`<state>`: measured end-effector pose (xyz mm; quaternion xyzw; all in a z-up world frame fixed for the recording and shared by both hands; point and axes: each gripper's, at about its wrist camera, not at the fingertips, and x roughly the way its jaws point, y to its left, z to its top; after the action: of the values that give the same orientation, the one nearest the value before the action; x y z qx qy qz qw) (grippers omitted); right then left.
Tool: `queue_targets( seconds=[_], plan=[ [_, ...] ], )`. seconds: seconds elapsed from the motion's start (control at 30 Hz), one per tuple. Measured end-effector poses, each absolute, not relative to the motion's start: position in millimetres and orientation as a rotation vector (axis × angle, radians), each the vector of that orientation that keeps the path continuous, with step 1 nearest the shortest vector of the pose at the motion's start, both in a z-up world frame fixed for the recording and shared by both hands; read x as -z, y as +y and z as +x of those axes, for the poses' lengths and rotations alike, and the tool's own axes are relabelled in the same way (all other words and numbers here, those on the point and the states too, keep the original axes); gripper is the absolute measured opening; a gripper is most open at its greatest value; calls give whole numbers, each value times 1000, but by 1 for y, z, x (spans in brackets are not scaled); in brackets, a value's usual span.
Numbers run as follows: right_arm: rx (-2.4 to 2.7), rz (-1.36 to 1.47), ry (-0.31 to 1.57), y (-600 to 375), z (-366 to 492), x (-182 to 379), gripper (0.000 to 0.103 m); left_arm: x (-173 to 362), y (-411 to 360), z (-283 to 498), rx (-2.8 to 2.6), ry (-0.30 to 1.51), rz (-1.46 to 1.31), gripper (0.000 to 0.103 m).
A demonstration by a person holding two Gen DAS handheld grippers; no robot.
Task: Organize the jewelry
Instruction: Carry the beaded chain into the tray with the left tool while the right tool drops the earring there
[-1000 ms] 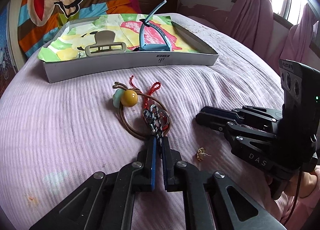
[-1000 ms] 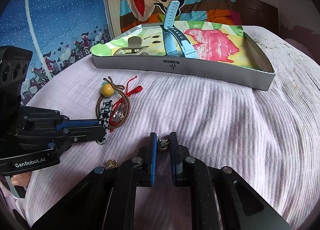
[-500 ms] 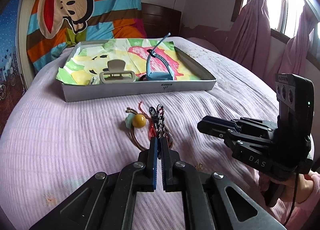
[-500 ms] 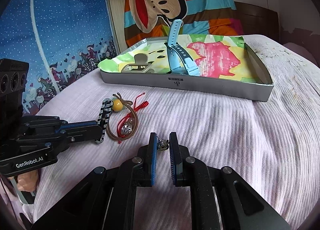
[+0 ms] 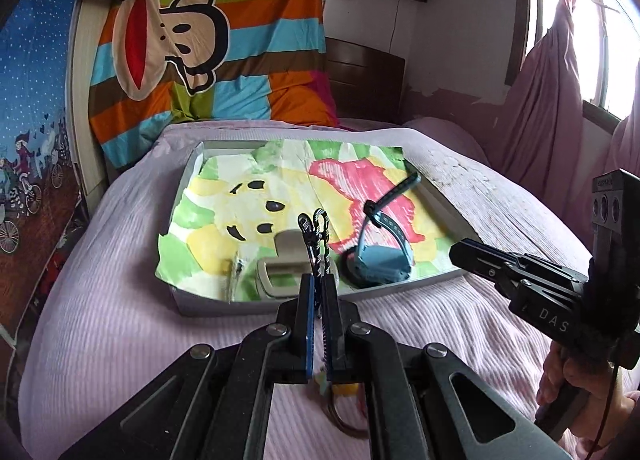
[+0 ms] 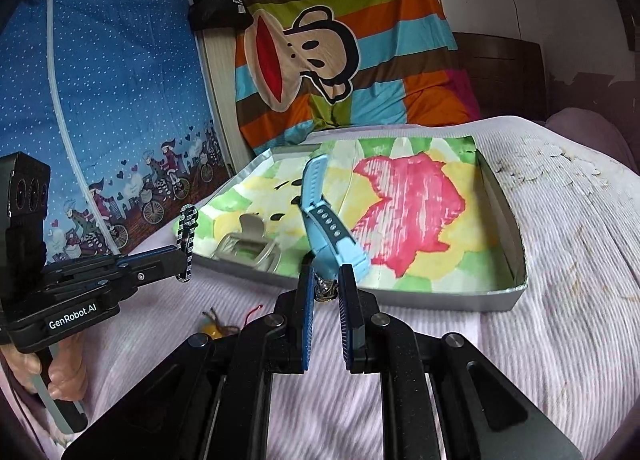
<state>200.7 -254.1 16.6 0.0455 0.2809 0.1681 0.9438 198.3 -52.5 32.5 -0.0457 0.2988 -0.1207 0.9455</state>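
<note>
The striped band (image 5: 316, 238) stands up out of the left gripper (image 5: 316, 292), whose jaws are pinched tight on its lower end, and it hangs in the air just short of the tray's (image 5: 224, 306) near wall. In the right gripper (image 6: 326, 288) a small metal trinket (image 6: 325, 289), likely an earring, sits nipped between nearly closed pads, also just before the near wall. Inside the tray a beige clip (image 5: 280, 272) and a blue watch (image 5: 380, 260) crowd the near edge, while the far half of the painted paper lies bare. I'd carry both pieces over the wall, well past the clip and watch, and bring them low before letting go, the trinket especially, since it could bounce into the purple bedspread (image 5: 120, 324). A yellow-bead cord (image 6: 218, 330) is left on the bed near the front edge.
</note>
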Motion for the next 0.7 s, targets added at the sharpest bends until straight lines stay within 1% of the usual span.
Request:
queue_targets(
  seconds=[0.13, 0.37, 0.7],
  plan=[
    [-298, 119, 584, -255, 231, -19, 11, -30, -49, 221, 193, 630, -108, 4],
    [-206, 159, 648, -260, 269, -2, 11, -26, -48, 246, 129, 677, -113, 4],
    [-207, 157, 715, -261, 286, 22, 11, -11, -32, 258, 133, 741, -204, 4]
  ],
)
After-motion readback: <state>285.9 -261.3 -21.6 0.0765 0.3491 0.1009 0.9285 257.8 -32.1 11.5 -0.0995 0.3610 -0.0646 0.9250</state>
